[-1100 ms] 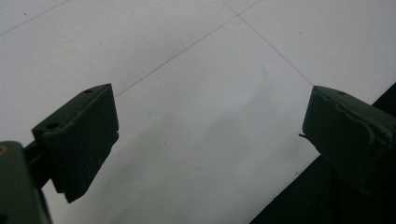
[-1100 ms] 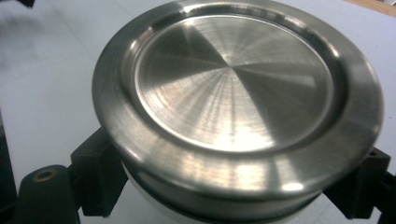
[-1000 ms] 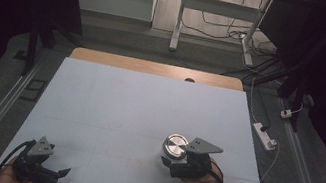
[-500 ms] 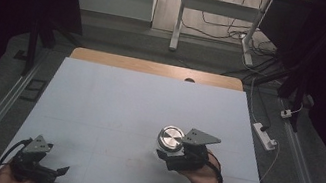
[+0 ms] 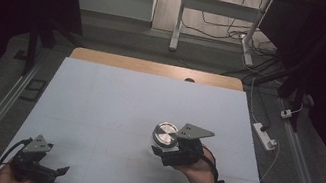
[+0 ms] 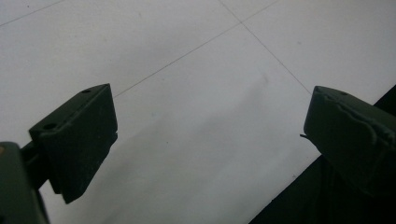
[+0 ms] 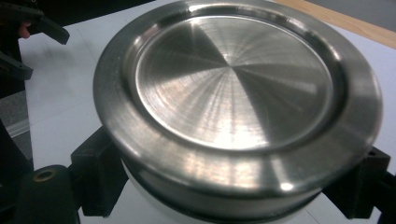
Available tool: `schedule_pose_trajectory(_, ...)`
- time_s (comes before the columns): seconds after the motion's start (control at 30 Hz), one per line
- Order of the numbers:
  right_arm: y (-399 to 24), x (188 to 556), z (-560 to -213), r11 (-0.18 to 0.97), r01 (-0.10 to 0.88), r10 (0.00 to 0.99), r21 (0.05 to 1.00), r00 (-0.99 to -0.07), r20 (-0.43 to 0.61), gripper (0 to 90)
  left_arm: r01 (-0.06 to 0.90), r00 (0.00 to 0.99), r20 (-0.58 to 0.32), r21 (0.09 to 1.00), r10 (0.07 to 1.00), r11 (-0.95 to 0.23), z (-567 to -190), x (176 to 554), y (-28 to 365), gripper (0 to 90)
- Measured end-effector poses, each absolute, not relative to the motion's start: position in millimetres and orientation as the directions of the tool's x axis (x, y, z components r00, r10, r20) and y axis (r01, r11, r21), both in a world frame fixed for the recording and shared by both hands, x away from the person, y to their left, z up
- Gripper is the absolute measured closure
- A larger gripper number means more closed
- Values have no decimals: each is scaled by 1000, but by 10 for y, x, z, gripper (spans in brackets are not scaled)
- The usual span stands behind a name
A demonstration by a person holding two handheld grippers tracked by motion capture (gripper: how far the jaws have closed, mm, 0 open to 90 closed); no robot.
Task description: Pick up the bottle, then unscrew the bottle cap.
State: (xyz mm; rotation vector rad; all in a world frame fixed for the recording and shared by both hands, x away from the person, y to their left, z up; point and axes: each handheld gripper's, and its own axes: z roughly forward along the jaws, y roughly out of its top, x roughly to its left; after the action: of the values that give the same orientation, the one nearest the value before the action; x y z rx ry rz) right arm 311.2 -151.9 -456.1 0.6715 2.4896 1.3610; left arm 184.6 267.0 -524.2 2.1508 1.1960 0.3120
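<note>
At the table's [image 5: 97, 105] near left corner the left gripper [image 5: 60, 171] hung with its jaws wide apart and nothing between them, while right of centre the right gripper [image 5: 161, 148] clamped a round steel-lidded container [image 5: 165, 133] just above the white surface.

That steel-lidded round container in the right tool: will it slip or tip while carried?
The container looks rigid, so it probably won't deform. Its brushed-metal lid seems smooth, and the right tool clamps only below the rim, so it may slip if tilted. The overhanging rim should help catch it.
</note>
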Motion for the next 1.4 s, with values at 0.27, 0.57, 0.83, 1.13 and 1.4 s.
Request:
schedule_pose_trajectory(0.27,-1393,3140,-4553,471,278,467,838,-884,31,145,671,556,-104,642,825,-371,-5242,1845,2675,35)
schedule_pose_trajectory(0.57,-1153,3155,-4559,483,250,421,839,-907,27,146,670,556,-101,641,825,-374,-5242,1846,2671,35)
schedule_pose_trajectory(0.83,-991,3126,-4556,496,232,390,837,-921,25,145,669,558,-106,644,823,-371,-5240,1844,2678,33)
schedule_pose_trajectory(1.13,-978,3130,-4570,499,234,384,834,-923,28,145,666,562,-145,663,814,-342,-5231,1851,2714,18)
schedule_pose_trajectory(1.4,-970,3129,-4574,500,233,378,834,-925,32,145,649,582,-186,693,792,-314,-5183,1868,2732,3)
